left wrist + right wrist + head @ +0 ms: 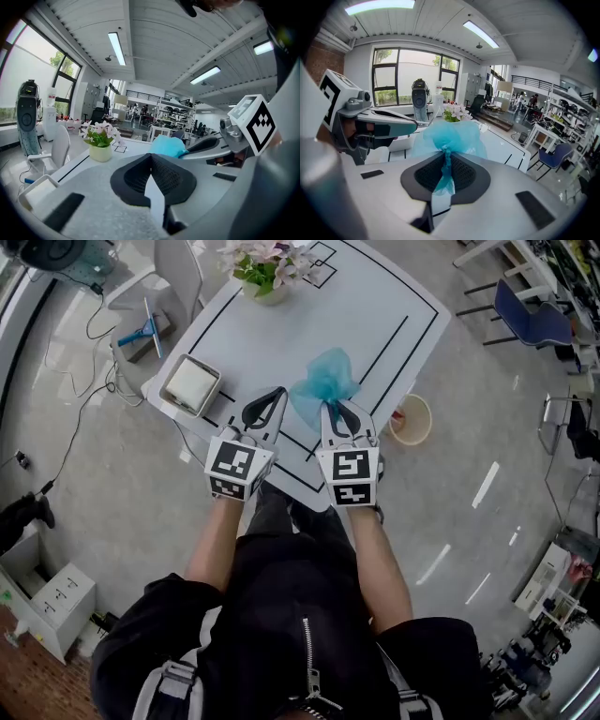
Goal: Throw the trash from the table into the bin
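A crumpled light-blue piece of trash (322, 383) hangs above the white table (375, 306), pinched in my right gripper (331, 405). The right gripper view shows the blue wad (449, 137) bunched between the black pads, with a tail hanging down between them. My left gripper (278, 393) is beside it on the left, its jaws shut with nothing in them; in the left gripper view its black pads (152, 176) meet and the blue wad (168, 146) shows to the right. The bin (411, 419), a small round tan basket, stands on the floor by the table's right edge.
A pot of pink flowers (267, 270) stands at the table's far end. A square white box (191, 384) sits at the table's left edge. A white chair (164, 287) and a blue squeegee (145, 331) are on the left, a blue chair (530, 320) on the right.
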Motion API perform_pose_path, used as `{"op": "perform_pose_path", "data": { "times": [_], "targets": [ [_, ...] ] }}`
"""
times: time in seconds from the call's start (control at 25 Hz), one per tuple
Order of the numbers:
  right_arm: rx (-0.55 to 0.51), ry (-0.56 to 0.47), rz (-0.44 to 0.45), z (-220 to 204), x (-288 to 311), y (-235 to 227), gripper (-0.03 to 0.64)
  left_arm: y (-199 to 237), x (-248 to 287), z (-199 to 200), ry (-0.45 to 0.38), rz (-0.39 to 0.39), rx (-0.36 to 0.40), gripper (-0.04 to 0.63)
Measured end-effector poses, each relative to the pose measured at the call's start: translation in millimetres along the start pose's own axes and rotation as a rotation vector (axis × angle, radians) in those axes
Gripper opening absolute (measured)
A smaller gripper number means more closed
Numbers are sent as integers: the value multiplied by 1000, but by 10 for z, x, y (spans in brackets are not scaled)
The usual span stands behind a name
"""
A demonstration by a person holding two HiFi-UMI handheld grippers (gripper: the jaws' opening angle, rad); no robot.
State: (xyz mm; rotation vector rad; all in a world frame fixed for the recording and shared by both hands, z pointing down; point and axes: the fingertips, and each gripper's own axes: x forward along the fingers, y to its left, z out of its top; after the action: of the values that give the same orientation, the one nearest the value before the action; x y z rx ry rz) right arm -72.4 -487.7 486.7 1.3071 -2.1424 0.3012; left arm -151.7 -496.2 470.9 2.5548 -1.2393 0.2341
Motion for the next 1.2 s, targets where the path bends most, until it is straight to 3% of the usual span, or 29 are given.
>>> {"op": "perform_pose_path", "data": {
  "times": [0.64,1.0,1.2],
  "targets": [
    [55,-21,-35,-62,-111,-183,32,-178,189,34,21,-59,42,8],
    [77,-68,-40,-276,-462,-562,32,-643,259,41,32,-26,110,8],
    [76,-91,-30,-397,-752,-823,32,-1003,291,116,15,-3,93,8]
  ]
}}
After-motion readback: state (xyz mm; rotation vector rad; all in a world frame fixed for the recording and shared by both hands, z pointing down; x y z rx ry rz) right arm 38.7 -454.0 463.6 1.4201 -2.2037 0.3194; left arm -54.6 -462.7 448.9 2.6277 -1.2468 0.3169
